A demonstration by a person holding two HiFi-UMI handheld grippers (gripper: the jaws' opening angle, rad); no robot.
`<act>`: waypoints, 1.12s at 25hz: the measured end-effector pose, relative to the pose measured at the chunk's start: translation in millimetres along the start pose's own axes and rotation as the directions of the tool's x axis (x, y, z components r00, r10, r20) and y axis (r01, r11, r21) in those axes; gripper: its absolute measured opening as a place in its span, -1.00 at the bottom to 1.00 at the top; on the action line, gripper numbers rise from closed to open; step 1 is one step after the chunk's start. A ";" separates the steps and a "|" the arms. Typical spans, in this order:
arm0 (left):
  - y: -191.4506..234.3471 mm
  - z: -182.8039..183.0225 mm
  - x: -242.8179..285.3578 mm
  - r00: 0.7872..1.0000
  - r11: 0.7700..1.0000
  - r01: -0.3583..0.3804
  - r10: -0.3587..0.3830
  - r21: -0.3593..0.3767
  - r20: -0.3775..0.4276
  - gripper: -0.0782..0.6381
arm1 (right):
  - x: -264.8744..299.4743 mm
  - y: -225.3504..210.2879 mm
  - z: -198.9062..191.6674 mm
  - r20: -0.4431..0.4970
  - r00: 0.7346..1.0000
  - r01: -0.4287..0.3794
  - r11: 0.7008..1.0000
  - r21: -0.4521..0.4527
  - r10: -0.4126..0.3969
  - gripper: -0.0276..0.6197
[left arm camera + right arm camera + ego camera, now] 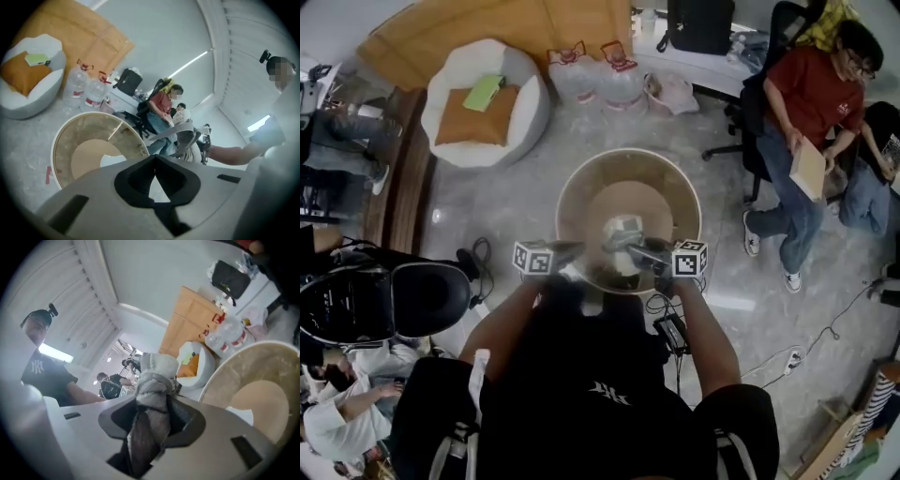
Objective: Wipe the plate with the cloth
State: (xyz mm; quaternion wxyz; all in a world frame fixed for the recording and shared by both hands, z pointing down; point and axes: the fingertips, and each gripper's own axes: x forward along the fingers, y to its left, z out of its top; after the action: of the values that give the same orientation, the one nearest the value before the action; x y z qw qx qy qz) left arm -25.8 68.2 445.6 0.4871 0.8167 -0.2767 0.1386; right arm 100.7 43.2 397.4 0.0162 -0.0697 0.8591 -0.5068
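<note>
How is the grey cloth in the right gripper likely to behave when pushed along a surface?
The cloth bunches in folds between the jaws of the right gripper, so it is probably soft and floppy. Its free end bulges past the jaws, so it would likely bend and drag, not push stiffly.

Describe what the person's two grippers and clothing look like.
Both the left gripper and right gripper have broad pale grey bodies with black jaw pads. Each carries a white cube printed with black square markers. The person wears a black short-sleeved top with a small white logo.
</note>
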 end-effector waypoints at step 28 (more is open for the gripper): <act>-204.8 32.8 -299.0 0.798 0.691 0.468 -0.598 0.551 0.073 -0.76 | 34.4 355.4 -24.9 0.557 0.803 0.505 0.736 -0.451 -0.210 -0.46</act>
State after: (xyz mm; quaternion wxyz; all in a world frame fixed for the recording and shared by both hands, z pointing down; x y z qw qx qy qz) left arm -148.8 210.5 134.1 0.2358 0.9700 -0.0374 -0.0453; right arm 27.4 229.6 100.7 0.1008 -0.3614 0.9091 -0.1809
